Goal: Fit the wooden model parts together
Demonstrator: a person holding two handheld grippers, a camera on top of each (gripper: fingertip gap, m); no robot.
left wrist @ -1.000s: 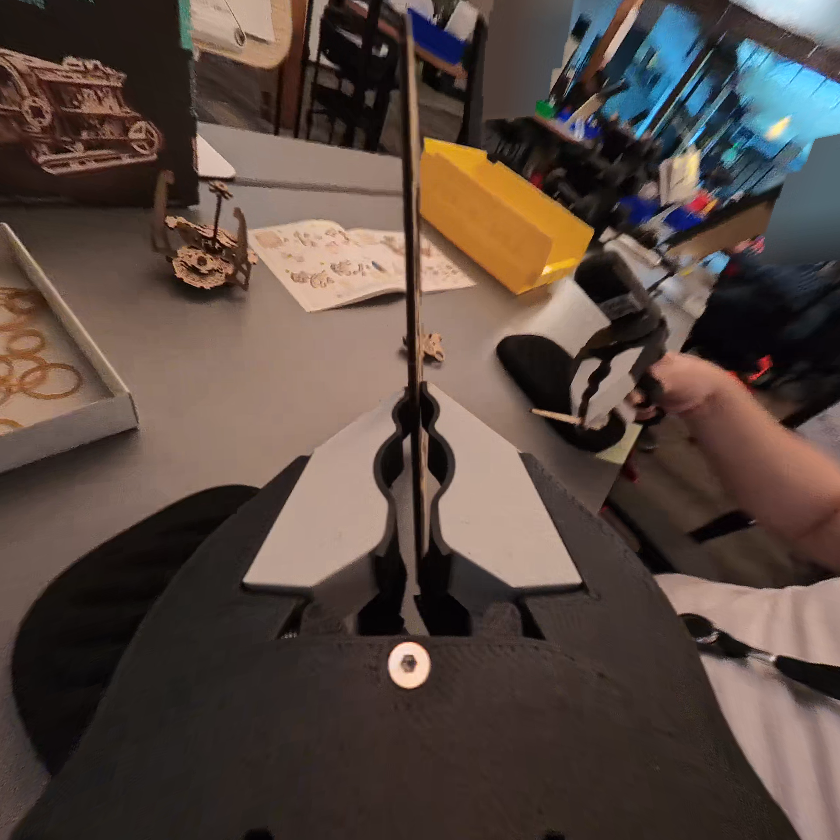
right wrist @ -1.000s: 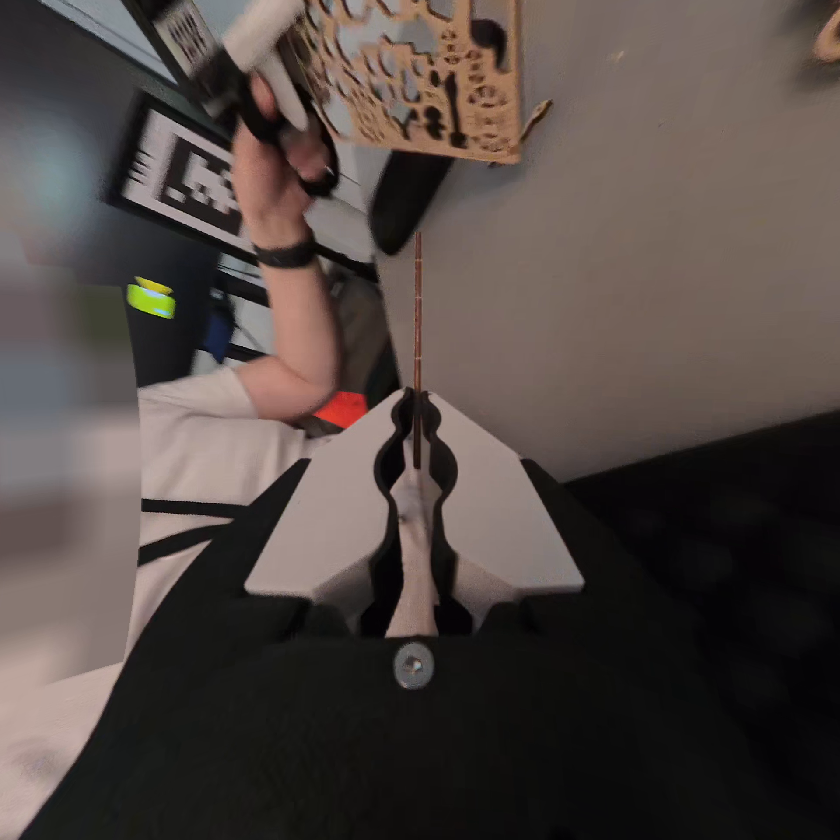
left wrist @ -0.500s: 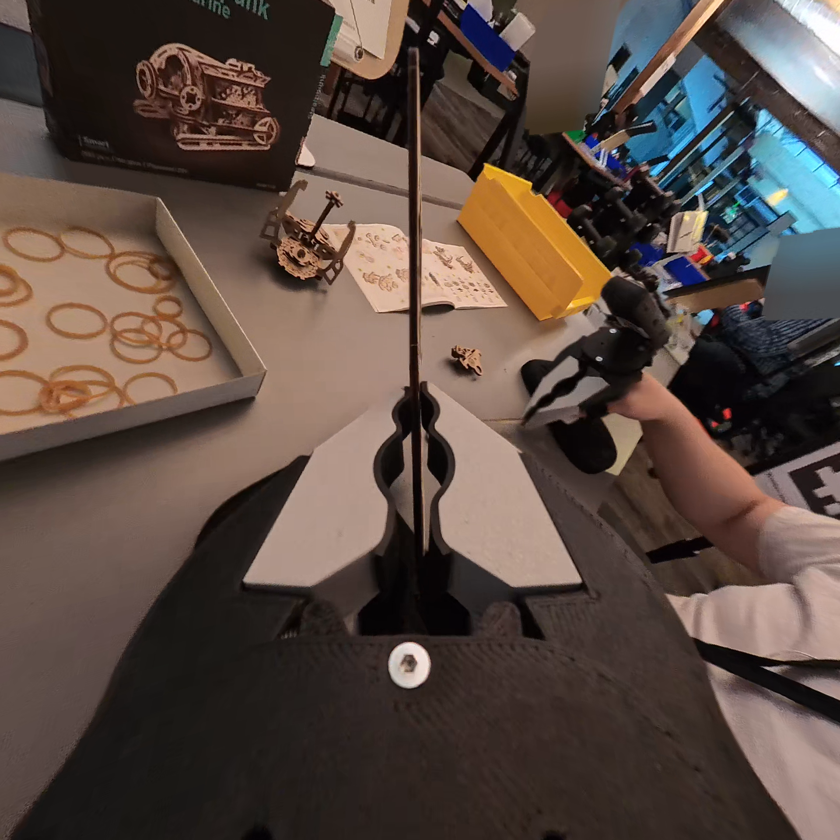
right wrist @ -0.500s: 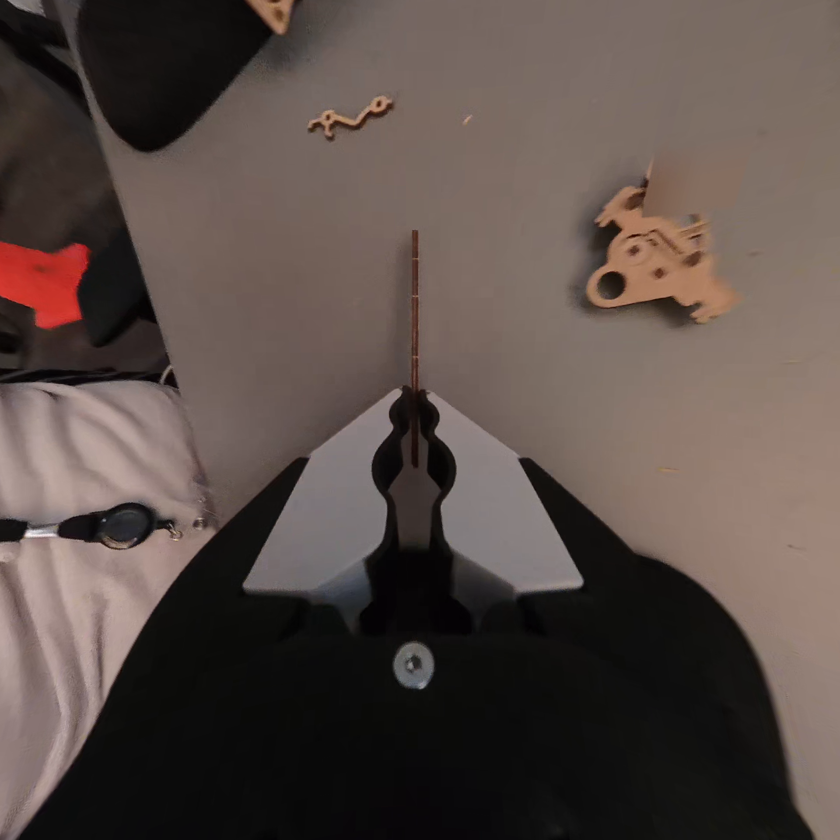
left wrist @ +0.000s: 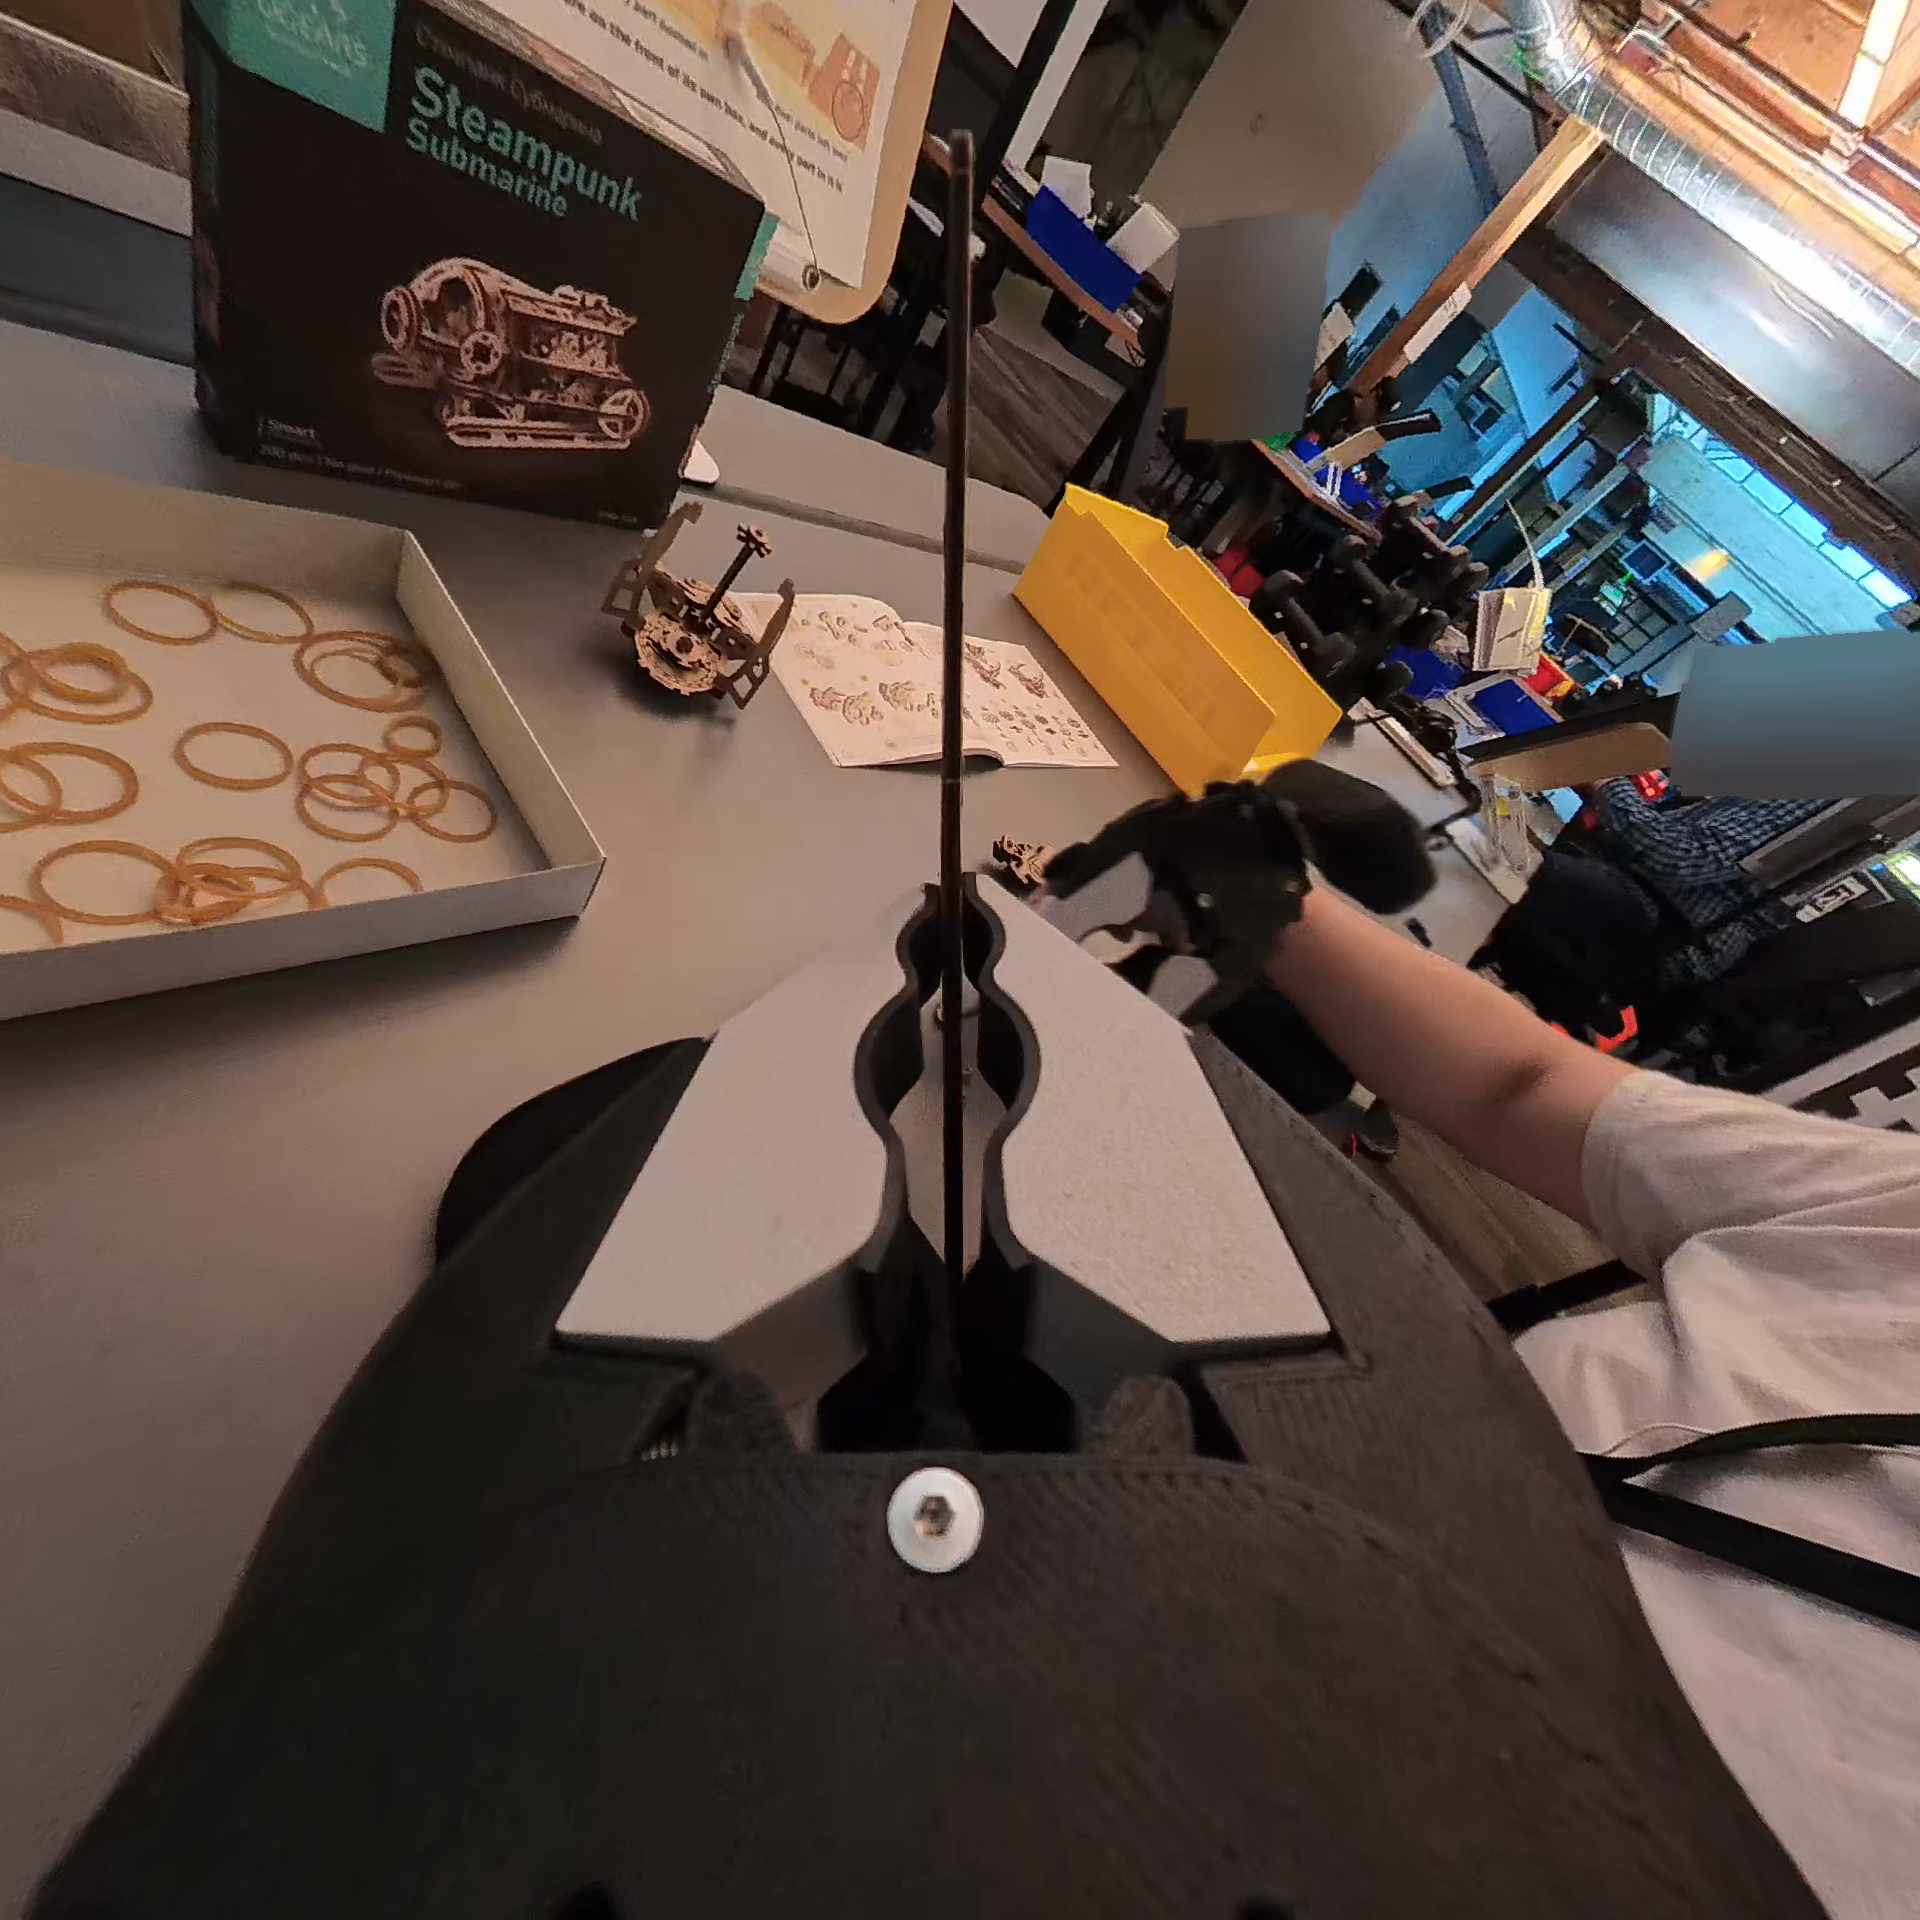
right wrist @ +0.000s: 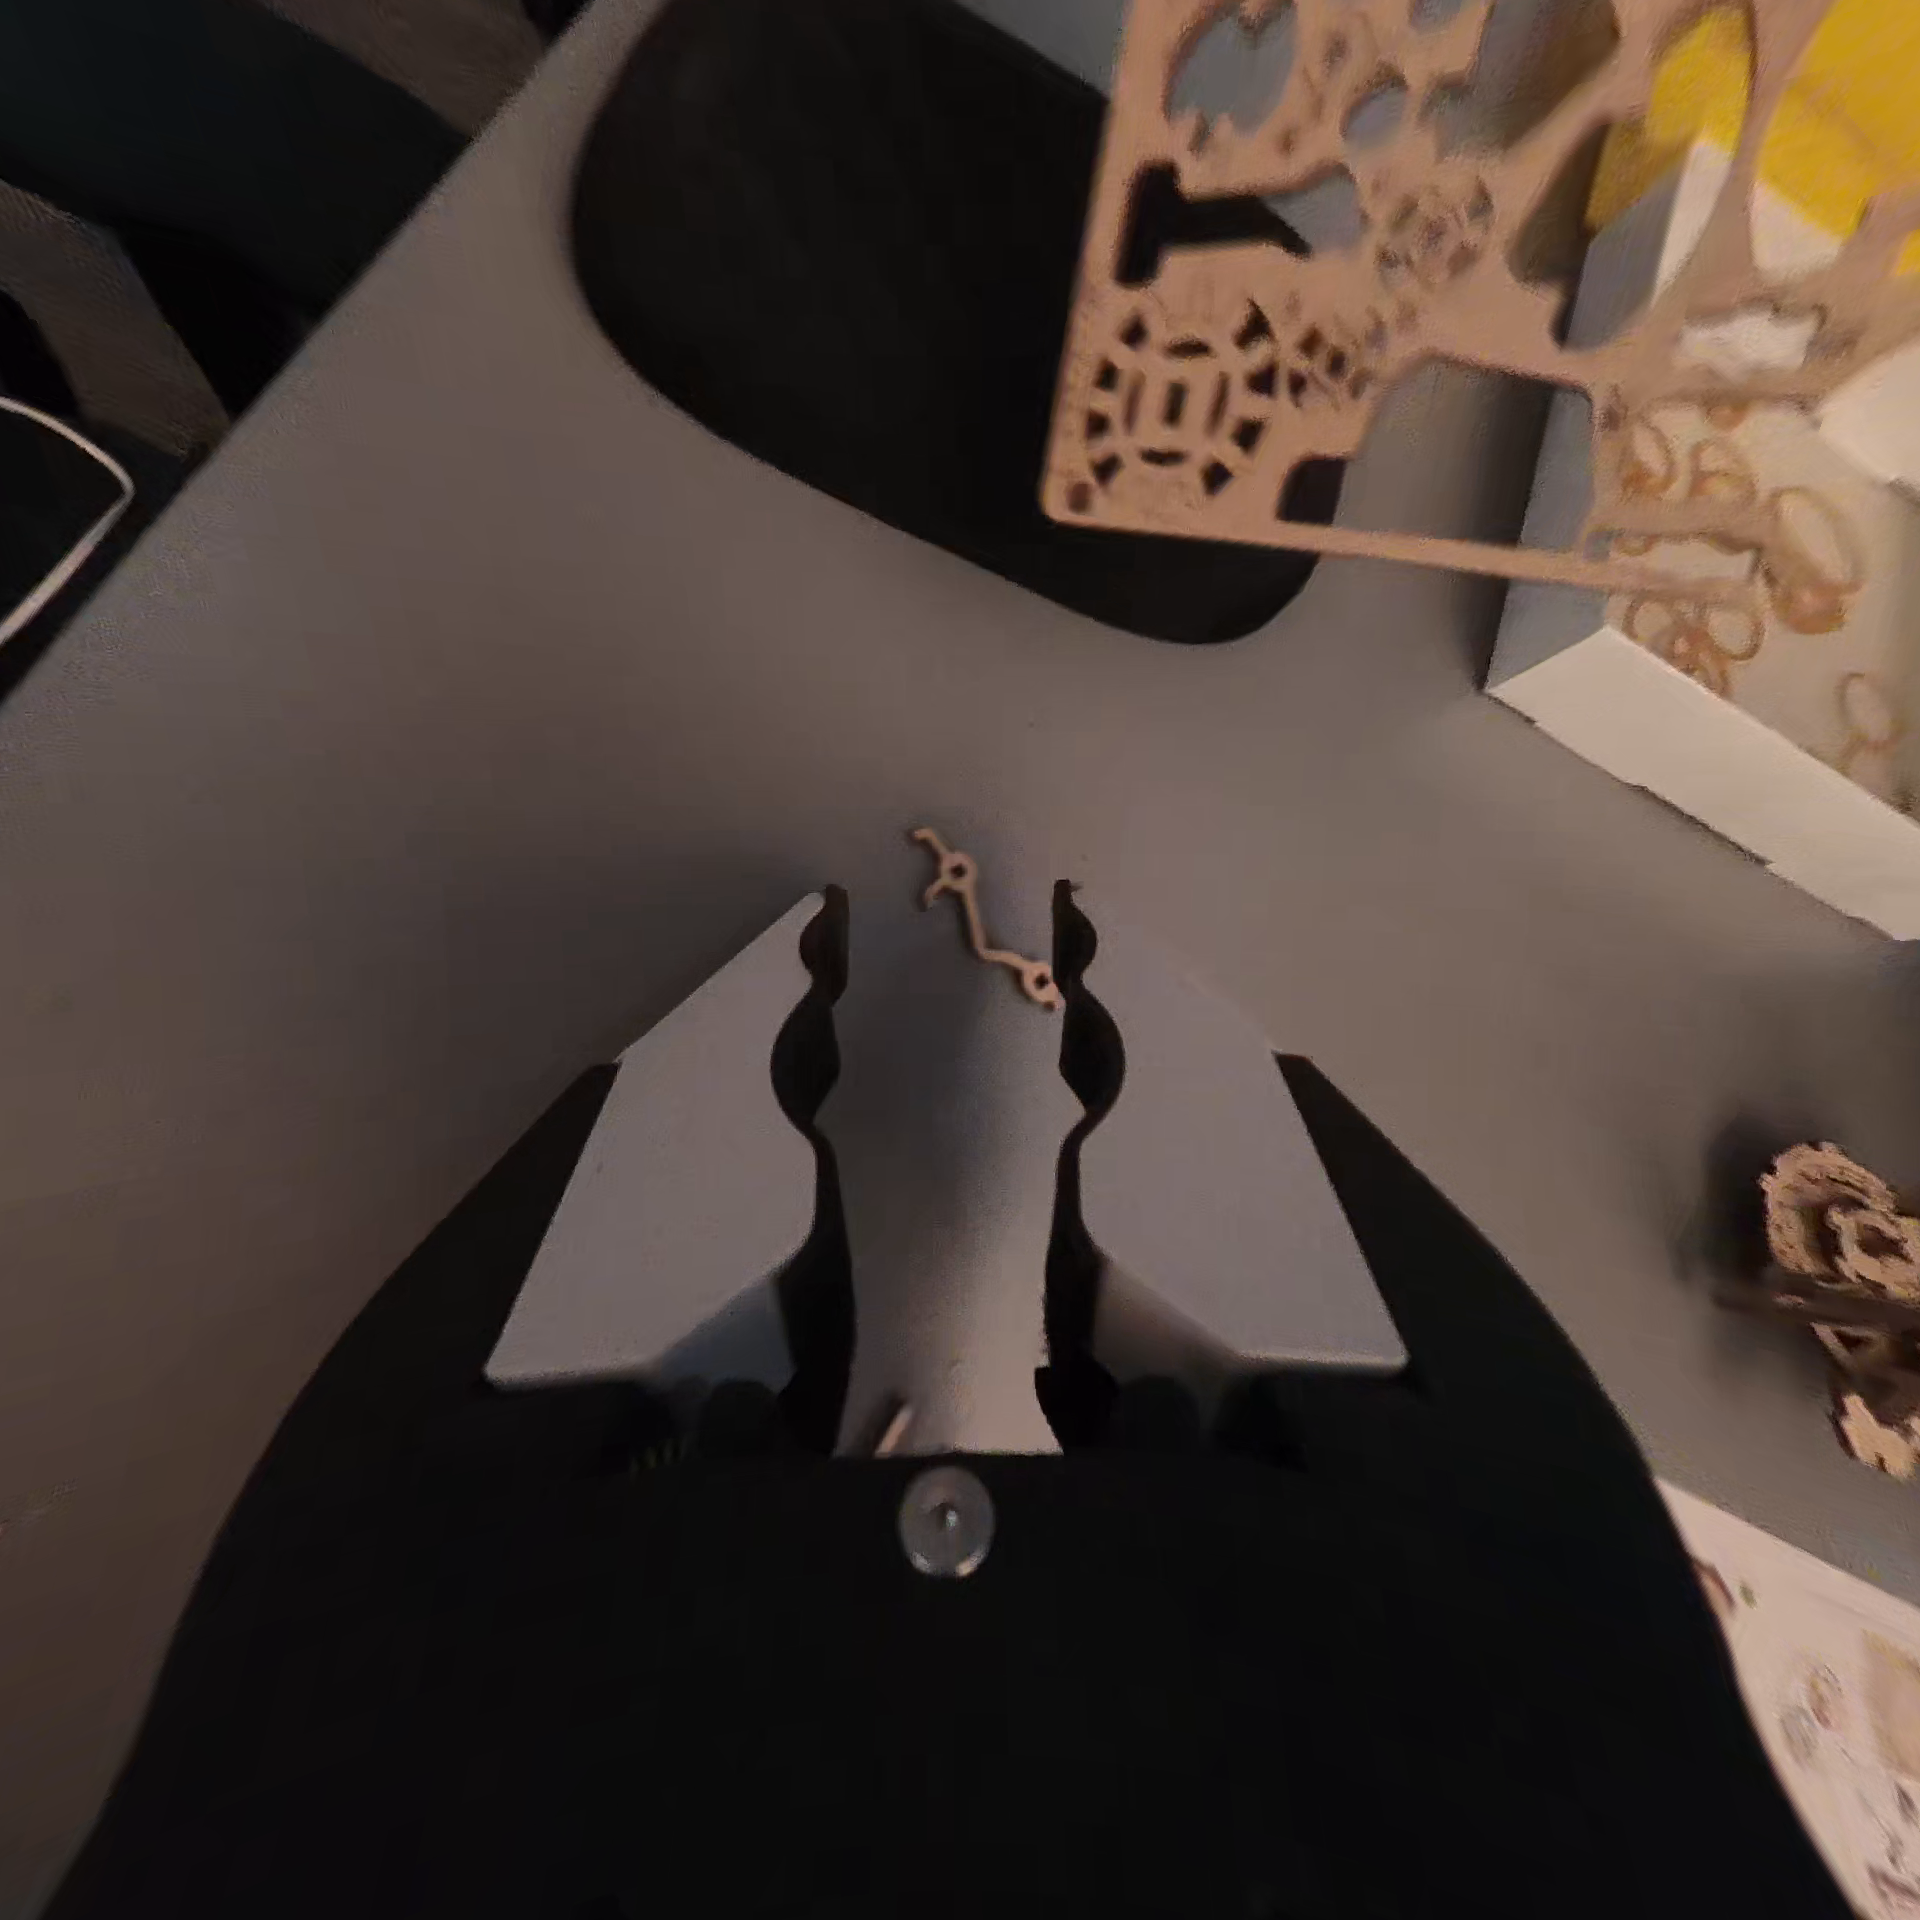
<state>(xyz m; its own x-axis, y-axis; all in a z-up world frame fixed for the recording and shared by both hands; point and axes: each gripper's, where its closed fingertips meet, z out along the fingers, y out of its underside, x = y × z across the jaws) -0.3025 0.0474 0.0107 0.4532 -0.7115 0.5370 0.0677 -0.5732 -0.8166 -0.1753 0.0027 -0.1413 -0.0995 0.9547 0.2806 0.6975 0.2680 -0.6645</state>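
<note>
Wooden model parts lie in several places here: a laser-cut wooden sheet (left wrist: 954, 499) stands edge-on in the left gripper (left wrist: 948, 904), whose jaws are pressed together on its lower edge, and the same sheet (right wrist: 1299, 343) shows flat-faced and blurred in the right wrist view, held above the grey table (right wrist: 520, 727). A small thin curved wooden piece (right wrist: 982, 920) lies flat on the table directly between the tips of the right gripper (right wrist: 940, 894), whose jaws are spread and empty; the piece's lower end sits just beside, perhaps touching, one finger. A partly built wooden assembly (left wrist: 694, 634) stands farther back near the open instruction booklet (left wrist: 935, 691), and it shows blurred at the right edge of the right wrist view, well apart from the small piece. A white tray of rubber bands (left wrist: 488, 686), a yellow bin (left wrist: 1164, 644) and the kit box (left wrist: 468, 260) sit around the work area. The step in hand looks like picking up the small loose piece. The next move likely calls for settling the fingertips down to the table surface, centring the thin piece between them, and closing gently, since it lies flat and could slide or snap if pinched askew.
</note>
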